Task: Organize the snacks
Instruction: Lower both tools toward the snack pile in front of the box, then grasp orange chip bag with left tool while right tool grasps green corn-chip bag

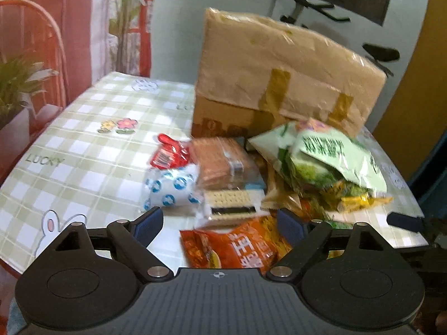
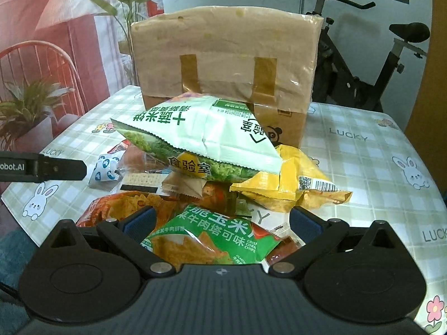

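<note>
A pile of snack packs lies on the checked tablecloth in front of a taped cardboard box (image 1: 282,72) (image 2: 226,55). In the left wrist view my left gripper (image 1: 220,224) is open over an orange snack bag (image 1: 237,247), with a cracker pack (image 1: 229,202), a blue-dotted white pack (image 1: 173,188), a red pack (image 1: 169,155) and a pale green bag (image 1: 332,156) beyond. In the right wrist view my right gripper (image 2: 222,220) is open over a green corn-chip bag (image 2: 212,237). A pale green bag (image 2: 201,136) lies on a yellow bag (image 2: 290,181).
The tablecloth (image 1: 83,139) (image 2: 363,167) runs to edges at left and front. A red chair (image 2: 36,75) and potted plant (image 1: 16,83) stand at left, an exercise bike (image 2: 363,64) behind right. The left gripper's finger (image 2: 44,166) shows at left in the right view.
</note>
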A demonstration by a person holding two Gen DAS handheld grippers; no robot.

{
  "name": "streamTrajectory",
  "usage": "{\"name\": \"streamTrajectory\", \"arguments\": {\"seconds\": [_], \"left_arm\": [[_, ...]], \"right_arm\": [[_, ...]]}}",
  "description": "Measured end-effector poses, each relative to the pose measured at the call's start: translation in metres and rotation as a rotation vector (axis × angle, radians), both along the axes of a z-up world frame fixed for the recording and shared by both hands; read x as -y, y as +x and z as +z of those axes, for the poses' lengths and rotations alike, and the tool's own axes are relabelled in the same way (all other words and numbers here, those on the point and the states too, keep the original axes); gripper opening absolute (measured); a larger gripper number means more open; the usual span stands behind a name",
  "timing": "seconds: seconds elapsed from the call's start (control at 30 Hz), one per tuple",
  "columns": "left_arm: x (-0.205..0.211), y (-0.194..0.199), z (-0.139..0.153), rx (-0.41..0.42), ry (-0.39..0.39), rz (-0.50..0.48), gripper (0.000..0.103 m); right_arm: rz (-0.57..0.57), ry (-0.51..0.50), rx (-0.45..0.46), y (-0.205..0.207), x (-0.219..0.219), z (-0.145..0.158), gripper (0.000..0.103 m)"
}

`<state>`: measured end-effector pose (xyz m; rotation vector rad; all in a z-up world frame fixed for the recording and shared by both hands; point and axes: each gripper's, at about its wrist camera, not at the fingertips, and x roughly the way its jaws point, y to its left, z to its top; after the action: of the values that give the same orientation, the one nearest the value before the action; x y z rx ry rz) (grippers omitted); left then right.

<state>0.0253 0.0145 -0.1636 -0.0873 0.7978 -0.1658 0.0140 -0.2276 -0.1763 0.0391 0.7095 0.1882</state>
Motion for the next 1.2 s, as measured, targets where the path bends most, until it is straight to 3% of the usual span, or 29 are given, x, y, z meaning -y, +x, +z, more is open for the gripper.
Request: {"name": "streamTrajectory", "arguments": {"seconds": [0.33,0.57,0.93,0.97,1.07,1.2], "left_arm": [[0.013,0.007,-0.017,-0.080,-0.026,-0.043,0.090],[0.005,0.018,-0.040,-0.199,-0.099,-0.037,0.090],[0.001,0.024,-0.051,-0.235,-0.134,-0.012,0.092],[0.001,0.024,-0.050,-0.224,-0.133,-0.018,0.088],[0.003,0.019,-0.040,-0.158,-0.152,-0.071,0.062],[0.006,0.017,-0.040,-0.165,-0.133,-0.083,0.058]], "right_arm": [[-0.003,0.017,-0.024,0.003,0.002,-0.006,0.103],[0.002,0.021,-0.043,0.004,0.000,-0.009,0.103],[0.010,0.042,-0.080,0.006,-0.001,-0.015,0.103],[0.011,0.050,-0.090,0.006,0.000,-0.016,0.103],[0.016,0.069,-0.108,0.008,-0.001,-0.018,0.103],[0.013,0.086,-0.120,0.008,0.000,-0.019,0.103]]}}
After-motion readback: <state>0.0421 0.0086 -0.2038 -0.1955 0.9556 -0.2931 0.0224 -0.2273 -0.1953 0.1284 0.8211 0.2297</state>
